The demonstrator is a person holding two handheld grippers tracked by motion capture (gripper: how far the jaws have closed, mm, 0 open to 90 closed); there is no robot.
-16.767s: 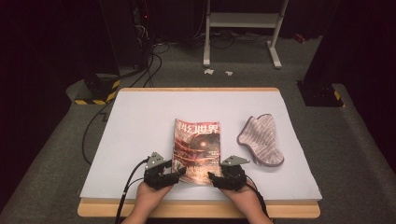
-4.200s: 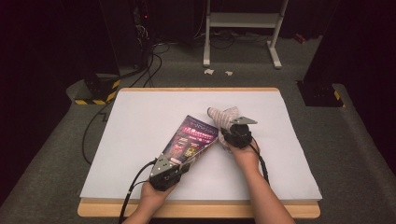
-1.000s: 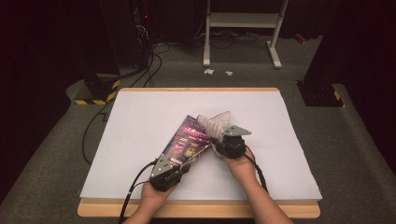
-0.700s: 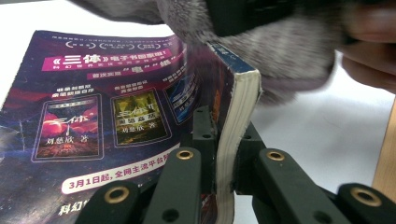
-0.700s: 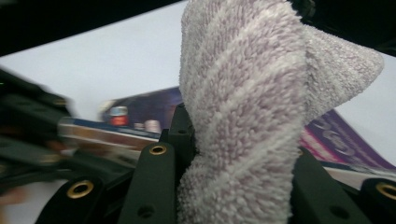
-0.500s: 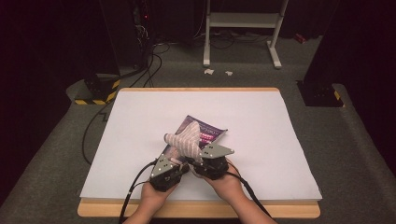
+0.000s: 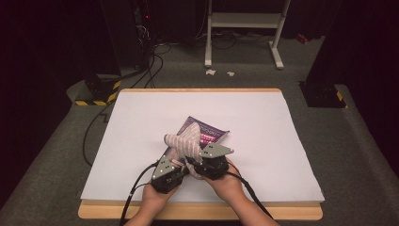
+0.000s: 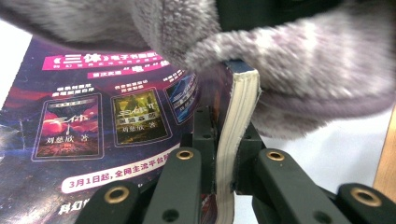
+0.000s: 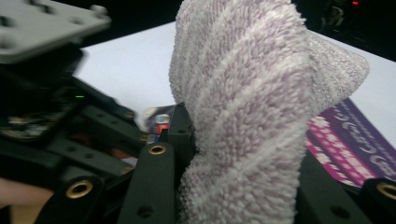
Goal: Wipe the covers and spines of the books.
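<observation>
Left tongs (image 8: pixel 224 186) clamped on magazine (image 8: pixel 93 126) edge; right tongs (image 9: pixel 233 186) gripping striped cloth (image 9: pixel 247 93). Risk: cloth snagging, dragging magazine off the table (image 7: pixel 141 117).

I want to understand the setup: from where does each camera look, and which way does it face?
High view: above the near table edge, facing forward and down on the table; both hands show.
Left gripper view: on the left gripper, along its jaws clamping the magazine.
Right gripper view: on the right gripper, along its jaws holding the striped cloth.
All views share magazine and cloth.
</observation>
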